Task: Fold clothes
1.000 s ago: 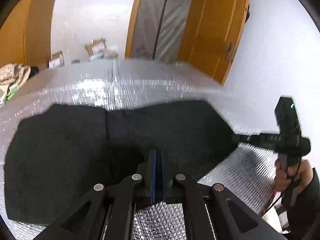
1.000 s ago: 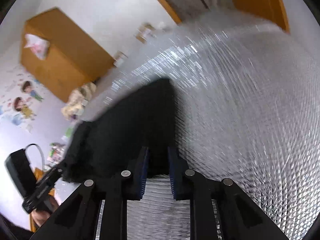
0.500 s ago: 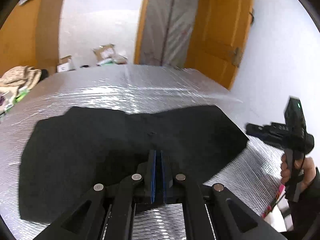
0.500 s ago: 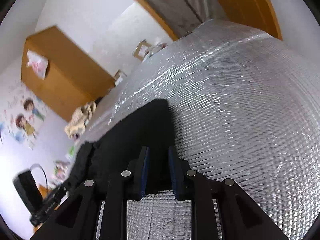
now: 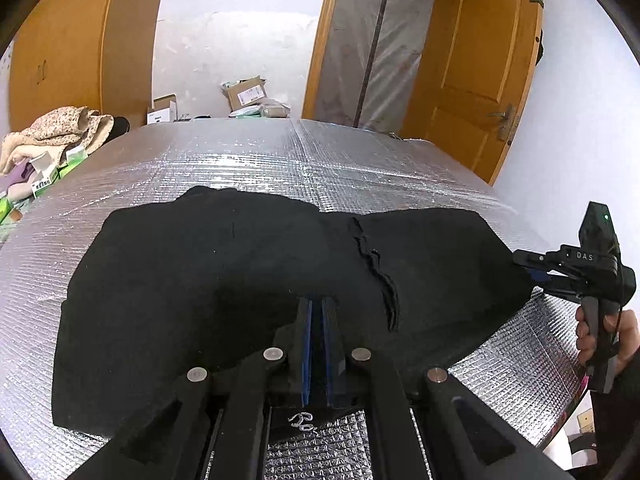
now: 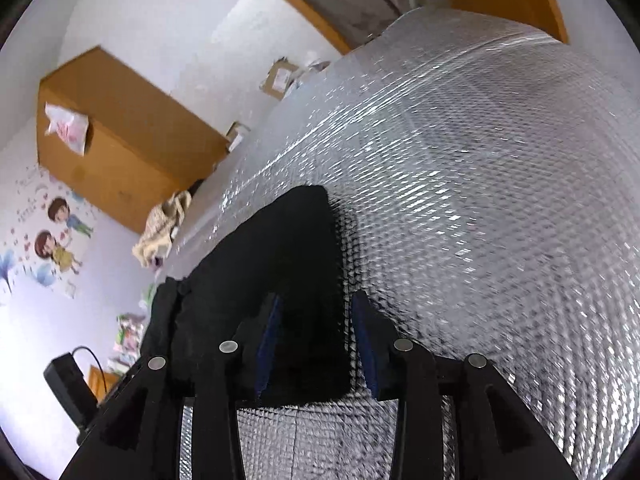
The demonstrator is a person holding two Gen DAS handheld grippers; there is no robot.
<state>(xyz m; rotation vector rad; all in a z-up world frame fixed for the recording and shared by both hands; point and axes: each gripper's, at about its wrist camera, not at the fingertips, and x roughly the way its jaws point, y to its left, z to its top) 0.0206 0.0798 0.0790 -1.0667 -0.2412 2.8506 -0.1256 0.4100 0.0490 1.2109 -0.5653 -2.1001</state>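
Left wrist view: the black garment (image 5: 248, 280) now lies further out on the silver foil-covered desk (image 5: 280, 160) than a second ago, with a wrinkled seam exposed right of centre. The left claw (image 5: 318, 308) is clenched on its near edge. The right claw (image 5: 534, 270) sits at the garment's right corner.

Right wrist view: the right claw (image 6: 316, 320), narrower a second ago, is opening; the garment's corner (image 6: 296, 248) lies between its pads, released and flat.

silver foil mat (image 5: 248, 160) – behind it cardboard boxes (image 5: 245, 94), orange door (image 5: 476, 68), floral cloth heap (image 5: 60, 130) at left
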